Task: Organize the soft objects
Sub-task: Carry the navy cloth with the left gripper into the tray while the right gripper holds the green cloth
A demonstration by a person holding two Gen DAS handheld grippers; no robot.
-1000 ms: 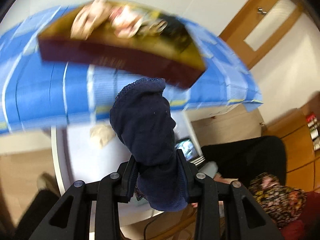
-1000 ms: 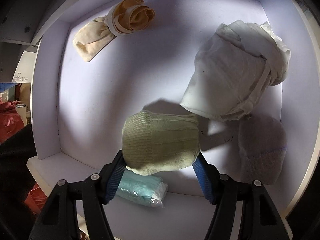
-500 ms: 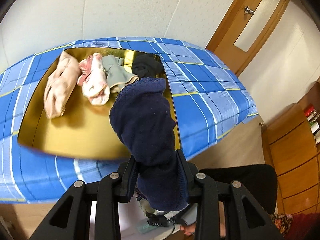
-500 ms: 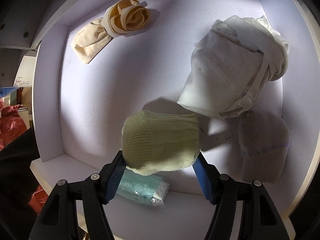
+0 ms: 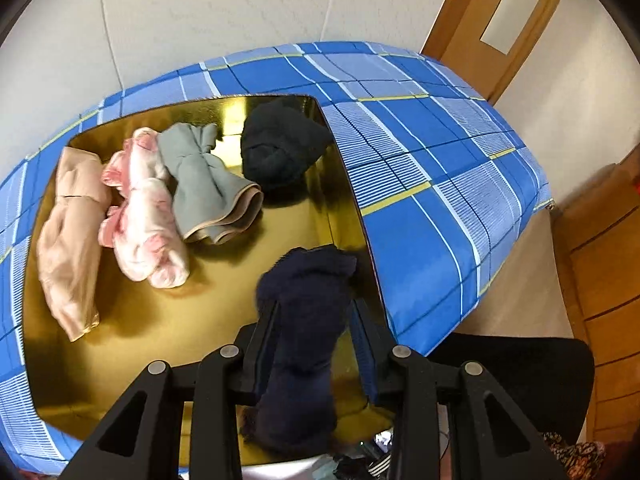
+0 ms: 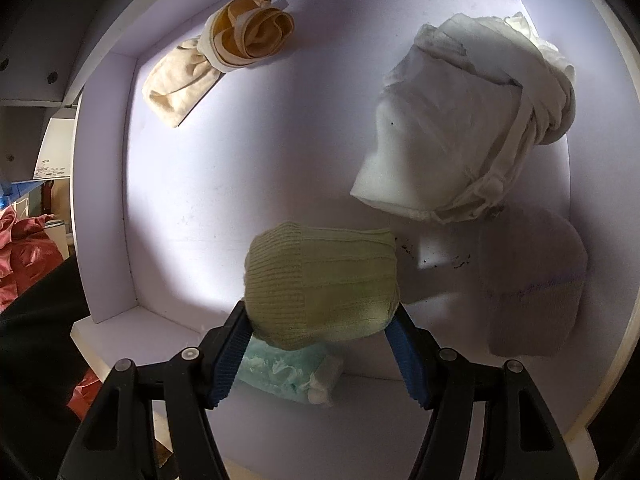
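My left gripper [image 5: 310, 320] is shut on a rolled navy blue sock [image 5: 306, 320], held over the near right part of a gold tray [image 5: 160, 328]. In the tray lie a beige garment [image 5: 70, 240], a pink-and-white roll [image 5: 146, 216], a grey roll [image 5: 204, 188] and a black bundle [image 5: 280, 148]. My right gripper [image 6: 320, 320] is shut on a pale green knitted roll [image 6: 320, 288] above a white drawer [image 6: 200, 168]. The drawer holds a cream-and-yellow roll [image 6: 224, 56], a white bundle [image 6: 464, 132] and a greyish sock roll [image 6: 528, 288].
The tray rests on a blue checked cloth [image 5: 420, 168] over a table, with a wall behind and a wooden door [image 5: 492, 20] at the upper right. A pale teal packet [image 6: 288, 372] lies on the drawer's near ledge. Red fabric [image 6: 24, 256] shows left of the drawer.
The left gripper has carried the navy sock up over the table, so the gold tray now fills the view below it. The right gripper and green roll have stayed in place.
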